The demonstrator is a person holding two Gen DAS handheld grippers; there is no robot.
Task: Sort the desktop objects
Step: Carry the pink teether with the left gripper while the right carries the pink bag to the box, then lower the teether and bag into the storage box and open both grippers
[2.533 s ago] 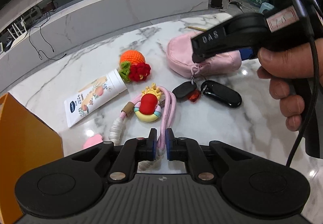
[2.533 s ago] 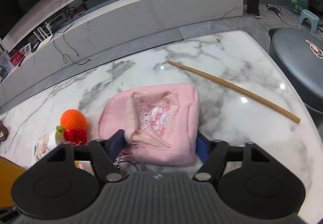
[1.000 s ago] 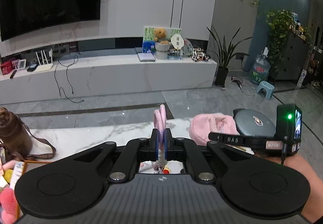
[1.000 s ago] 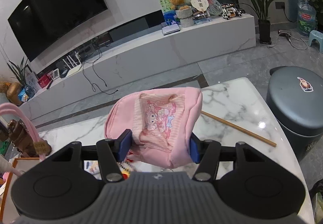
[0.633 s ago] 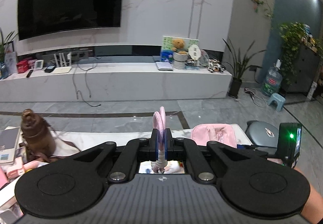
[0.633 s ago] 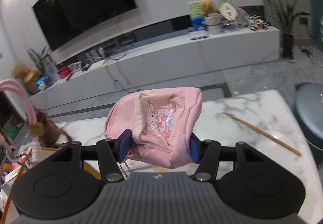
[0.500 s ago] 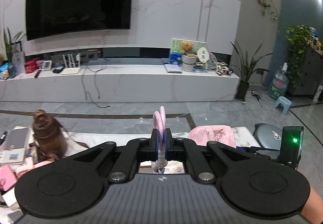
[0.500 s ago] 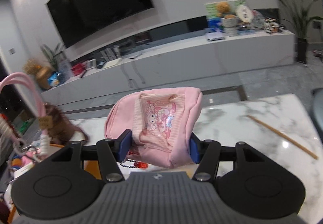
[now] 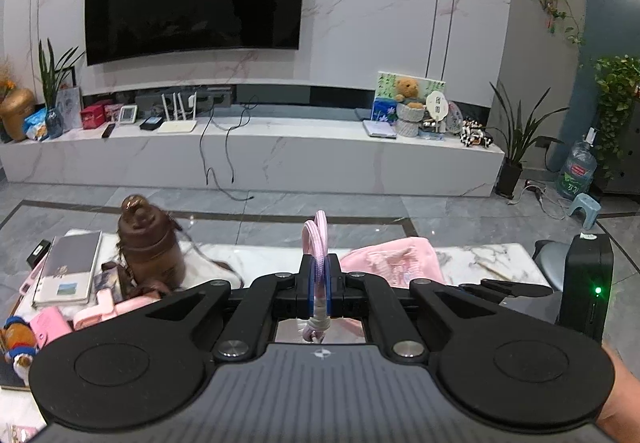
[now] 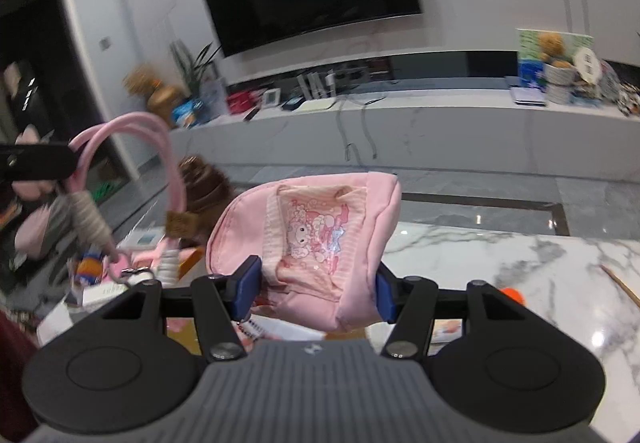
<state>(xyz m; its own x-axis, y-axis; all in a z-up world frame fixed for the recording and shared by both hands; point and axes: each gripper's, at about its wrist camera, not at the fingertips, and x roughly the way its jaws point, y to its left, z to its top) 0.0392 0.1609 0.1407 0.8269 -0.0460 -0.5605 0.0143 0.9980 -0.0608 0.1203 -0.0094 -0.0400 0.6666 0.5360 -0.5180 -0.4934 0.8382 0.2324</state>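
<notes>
My left gripper [image 9: 319,285] is shut on a pink lanyard cord [image 9: 317,239], whose loop sticks up between the blue pads. In the right wrist view the same lanyard [image 10: 132,135] hangs from the left gripper's finger [image 10: 36,162] at the far left, its white-wrapped end and clip dangling. My right gripper [image 10: 318,293] is shut on a pink pouch with a cartoon print [image 10: 316,231], held up off the marble table [image 10: 520,263]. That pouch [image 9: 394,261] also shows just right of the left gripper.
On the table's left side stand a brown bottle [image 9: 150,243], a notebook [image 9: 68,269], pink items [image 9: 52,323] and a small toy [image 9: 18,343]. A wooden stick [image 10: 622,285] and an orange crochet piece [image 10: 513,295] lie to the right. A TV wall and a low marble shelf are behind.
Both hands have swung left with the lanyard and pouch still gripped. The cluttered left end of the table has come into view, and the lanyard now hangs larger in the right wrist view.
</notes>
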